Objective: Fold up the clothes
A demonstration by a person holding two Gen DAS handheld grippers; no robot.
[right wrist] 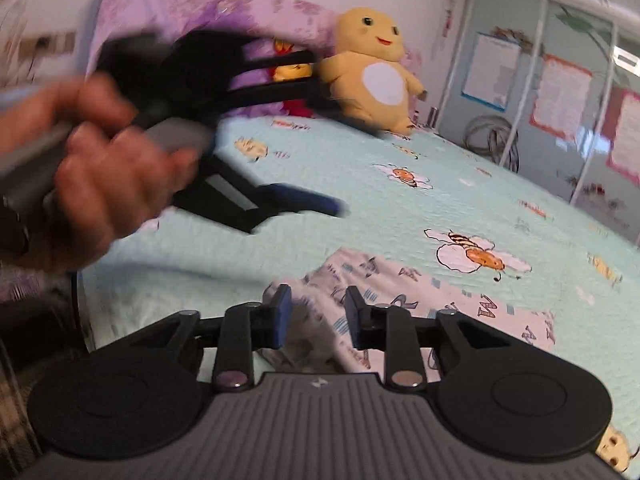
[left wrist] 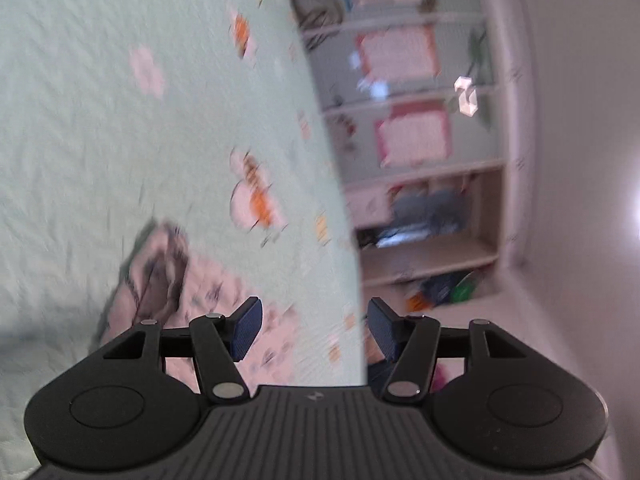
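A pale garment with a letter print lies rumpled on the mint quilt with bees. My right gripper hangs just over its near edge, jaws partly apart. Cloth shows behind the gap, but the pads do not press on it. In the left wrist view the same garment lies low and left, showing a dark inner patch. My left gripper is open and empty, held above the quilt near the bed's edge. In the right wrist view a hand holds that gripper in the air at the upper left, blurred.
A yellow plush toy sits at the head of the bed against purple bedding. Beyond the bed's edge stands a shelf unit with papers and clutter. Glass doors with pinned sheets line the right.
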